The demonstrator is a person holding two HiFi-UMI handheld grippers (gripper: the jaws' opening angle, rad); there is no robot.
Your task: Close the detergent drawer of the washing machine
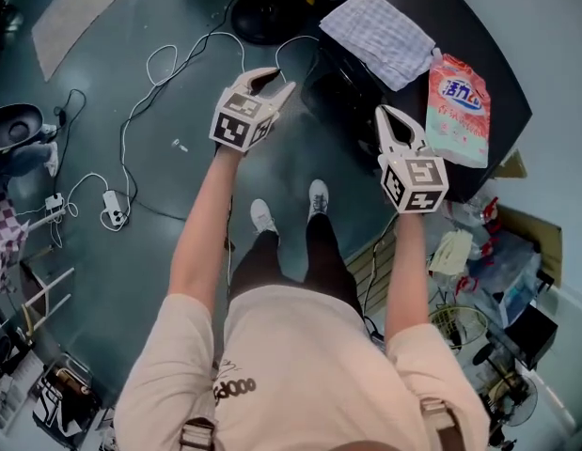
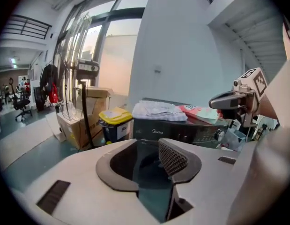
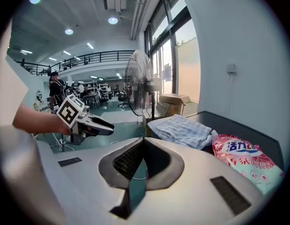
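Black washing machine stands ahead of left claw, beside right claw.

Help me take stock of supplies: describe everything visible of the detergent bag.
The detergent bag is a soft, glossy plastic pouch, pink-red with pale green edges and large blue-and-white characters printed near its top. It looks plump and lies flat, print up, on the washer's dark top, near an edge. In the head view it sits right of the checked cloth, whose corner it meets or nearly meets. Nothing rests on it or holds it.
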